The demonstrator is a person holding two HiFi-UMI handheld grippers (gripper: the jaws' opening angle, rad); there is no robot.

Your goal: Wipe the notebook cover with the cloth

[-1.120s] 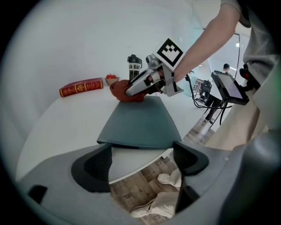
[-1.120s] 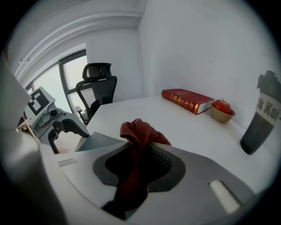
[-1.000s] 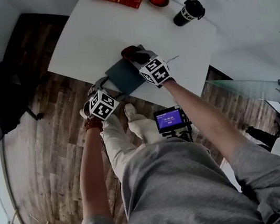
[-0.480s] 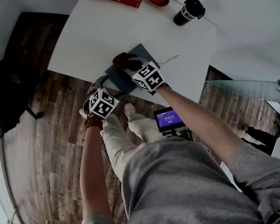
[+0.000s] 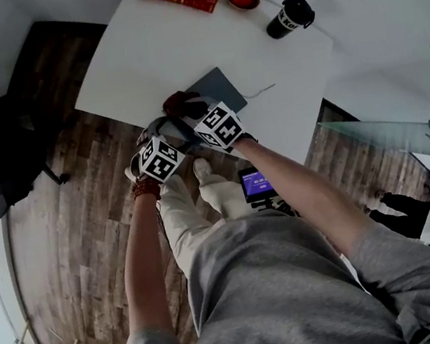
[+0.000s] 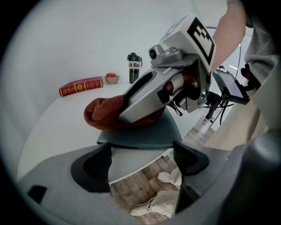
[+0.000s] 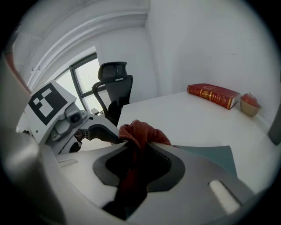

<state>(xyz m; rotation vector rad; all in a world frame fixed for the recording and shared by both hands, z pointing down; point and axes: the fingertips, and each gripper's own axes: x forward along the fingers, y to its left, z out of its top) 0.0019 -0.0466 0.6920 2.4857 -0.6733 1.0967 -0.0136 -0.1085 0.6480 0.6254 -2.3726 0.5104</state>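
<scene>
Filling most of the room's middle, the white table (image 5: 177,43) carries a grey-blue notebook (image 5: 223,85) lying flat near the edge closest to the person. The right hand-held gripper (image 5: 187,113) is down on the notebook's near end, its jaws pinching a bunched rust-red cloth (image 5: 177,101) that rests on the cover. The left hand-held gripper (image 6: 142,160) sits just beside it at the table's edge, jaws spread with nothing between them.
</scene>
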